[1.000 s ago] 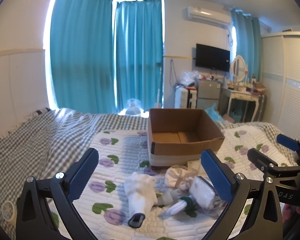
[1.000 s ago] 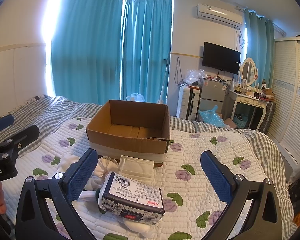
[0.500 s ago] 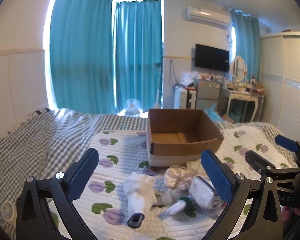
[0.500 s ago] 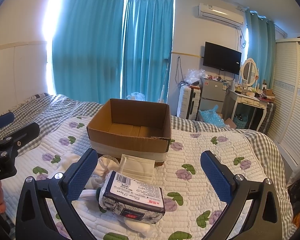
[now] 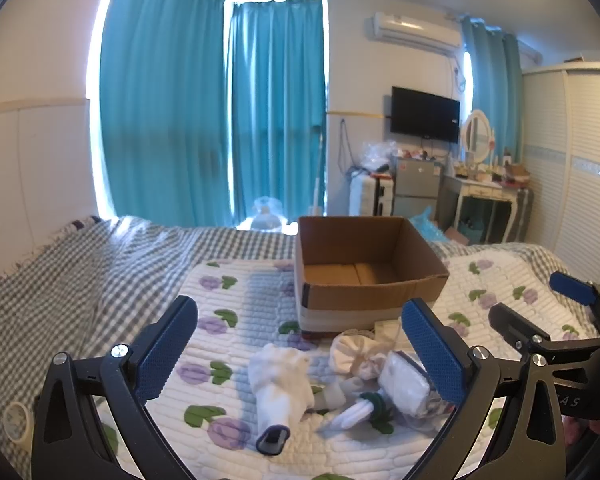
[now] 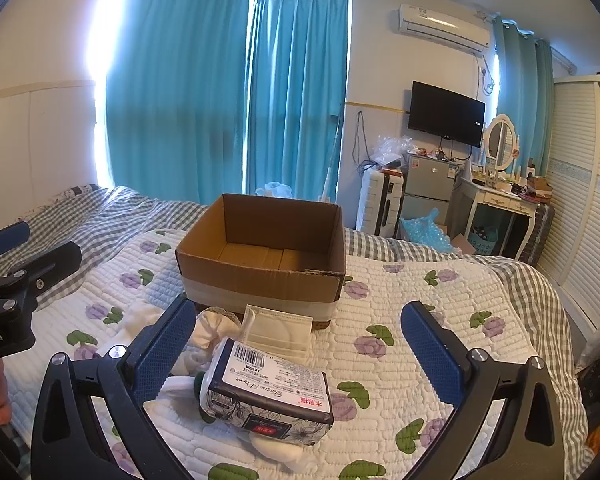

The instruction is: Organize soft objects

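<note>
Both tools hang above the flowered quilt (image 6: 440, 292) with nothing between their fingers: the left gripper (image 5: 300, 354) is spread wide and empty, and the right gripper (image 6: 298, 346) is likewise wide apart and holds nothing. The soft things lie in one heap ahead of and below both tools, just in front of the empty cardboard box (image 6: 268, 256). Under the right gripper and a little toward its left finger sits the tissue pack (image 6: 270, 394), resting on white cloth; beyond it a packaged face mask (image 6: 278, 330) lies against the box's near wall. Below the left gripper lies a rolled white sock (image 5: 278, 384), and nearer its right finger a bundled cream cloth (image 5: 356, 354). The chief risk, as I judge it, is the crowding: the items overlap, so closing on one may catch a neighbour and drag it along or spill it off the heap. The tissue pack's slick wrapper could slide from the pads if pinched at a corner. The mask's thin sleeve lies flat and may be hard to get under. The two tools also sit near each other over the same heap, so reaching together could knock them. A limp sock may snag on the box rim.
</note>
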### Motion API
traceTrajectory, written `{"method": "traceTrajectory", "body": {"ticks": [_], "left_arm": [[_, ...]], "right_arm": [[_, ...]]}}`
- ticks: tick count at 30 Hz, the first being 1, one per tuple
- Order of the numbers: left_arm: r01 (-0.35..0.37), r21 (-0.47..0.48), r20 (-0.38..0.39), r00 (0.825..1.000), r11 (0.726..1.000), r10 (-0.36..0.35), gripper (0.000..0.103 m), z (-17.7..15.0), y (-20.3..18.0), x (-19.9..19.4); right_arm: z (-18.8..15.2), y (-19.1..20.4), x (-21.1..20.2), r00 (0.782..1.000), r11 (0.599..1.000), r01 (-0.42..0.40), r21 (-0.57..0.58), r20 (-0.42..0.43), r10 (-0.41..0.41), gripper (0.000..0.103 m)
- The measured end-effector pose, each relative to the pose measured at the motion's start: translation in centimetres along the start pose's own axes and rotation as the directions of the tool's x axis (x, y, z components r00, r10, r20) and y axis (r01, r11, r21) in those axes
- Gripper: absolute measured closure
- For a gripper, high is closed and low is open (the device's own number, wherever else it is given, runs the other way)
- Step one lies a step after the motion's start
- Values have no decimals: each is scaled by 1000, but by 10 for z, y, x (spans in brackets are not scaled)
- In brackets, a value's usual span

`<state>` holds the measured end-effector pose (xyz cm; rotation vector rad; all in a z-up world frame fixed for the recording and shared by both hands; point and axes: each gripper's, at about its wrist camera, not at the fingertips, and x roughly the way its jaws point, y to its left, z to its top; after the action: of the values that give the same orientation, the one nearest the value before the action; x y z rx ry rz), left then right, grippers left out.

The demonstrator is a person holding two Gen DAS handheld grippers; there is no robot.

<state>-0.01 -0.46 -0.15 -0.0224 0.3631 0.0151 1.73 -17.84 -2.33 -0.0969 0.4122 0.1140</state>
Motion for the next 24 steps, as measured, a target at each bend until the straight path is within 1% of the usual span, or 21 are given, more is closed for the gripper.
{"method": "traceTrajectory", "body": {"ticks": [24], "left_arm": [[5,-3,2,1000,1000,-5,0,0,0,0]], "right_arm": [[0,5,1,1000,1000,-5,-7,2,5,0]]}}
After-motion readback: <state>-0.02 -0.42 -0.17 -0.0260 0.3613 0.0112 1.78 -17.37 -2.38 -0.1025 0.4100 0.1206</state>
